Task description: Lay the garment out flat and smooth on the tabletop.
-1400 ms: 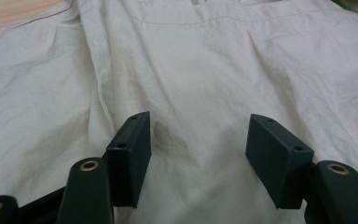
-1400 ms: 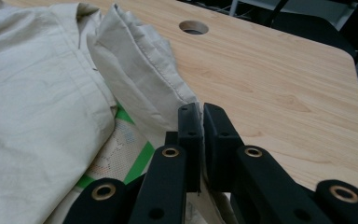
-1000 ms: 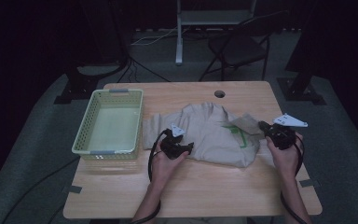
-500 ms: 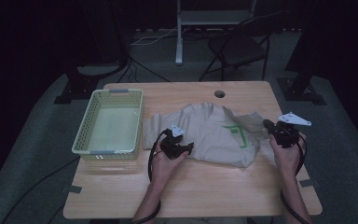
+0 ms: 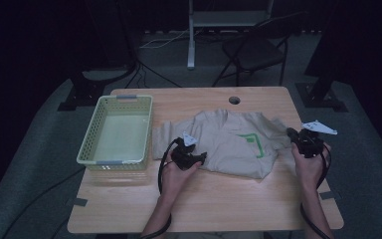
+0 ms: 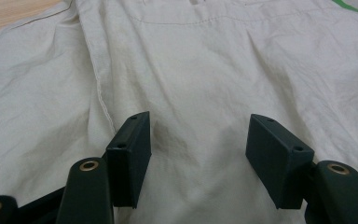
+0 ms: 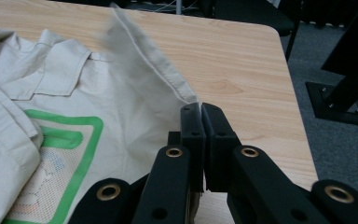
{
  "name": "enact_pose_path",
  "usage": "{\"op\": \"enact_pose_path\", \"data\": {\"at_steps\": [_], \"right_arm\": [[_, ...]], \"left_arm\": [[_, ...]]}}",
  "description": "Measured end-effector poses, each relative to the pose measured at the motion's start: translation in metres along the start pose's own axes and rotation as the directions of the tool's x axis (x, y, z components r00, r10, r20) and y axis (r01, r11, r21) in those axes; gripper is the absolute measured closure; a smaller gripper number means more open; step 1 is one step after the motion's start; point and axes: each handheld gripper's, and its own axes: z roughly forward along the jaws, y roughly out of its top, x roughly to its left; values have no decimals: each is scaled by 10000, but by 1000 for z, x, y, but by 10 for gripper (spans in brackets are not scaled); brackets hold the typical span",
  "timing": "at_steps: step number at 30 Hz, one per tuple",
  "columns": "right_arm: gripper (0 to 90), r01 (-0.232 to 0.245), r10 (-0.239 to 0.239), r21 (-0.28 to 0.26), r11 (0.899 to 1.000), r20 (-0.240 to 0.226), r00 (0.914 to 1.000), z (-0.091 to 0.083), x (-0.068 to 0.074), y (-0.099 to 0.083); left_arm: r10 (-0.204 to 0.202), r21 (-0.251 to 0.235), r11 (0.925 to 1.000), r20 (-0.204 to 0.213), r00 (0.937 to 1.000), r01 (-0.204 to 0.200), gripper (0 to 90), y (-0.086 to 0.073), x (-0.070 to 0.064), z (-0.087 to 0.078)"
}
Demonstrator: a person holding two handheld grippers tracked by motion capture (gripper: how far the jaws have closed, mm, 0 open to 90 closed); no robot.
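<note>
Right gripper (image 7: 200, 116) jaws clamped on the hem of the beige cotton shirt (image 5: 229, 142); left gripper (image 6: 198, 140) jaws apart, resting on its cloth.

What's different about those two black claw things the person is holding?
The left gripper has its jaws spread wide over the beige shirt, pinching nothing; the right gripper has its jaws shut on the shirt's edge. The left gripper sits at the shirt's near edge by the green basket; the right gripper is at the shirt's far right side, lifting that edge off the table. Both are black, two-jawed and hand-held.
</note>
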Motion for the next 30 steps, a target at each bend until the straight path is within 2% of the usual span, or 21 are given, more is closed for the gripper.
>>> {"op": "enact_pose_path", "data": {"at_steps": [24,28,30], "right_arm": [[876,-69,69,-1,10000,-73,10000,1,-1,-4],[749,-125,124,-174,9998,-90,9999,0,-2,-5],[740,-169,166,-185,9997,-146,9998,0,-2,-5]], "left_arm": [[24,-1,10000,-7,10000,-24,411,0,0,0],[89,16,10000,-67,9999,-89,411,0,-1,0],[71,7,10000,-61,10000,-71,411,0,-1,0]]}}
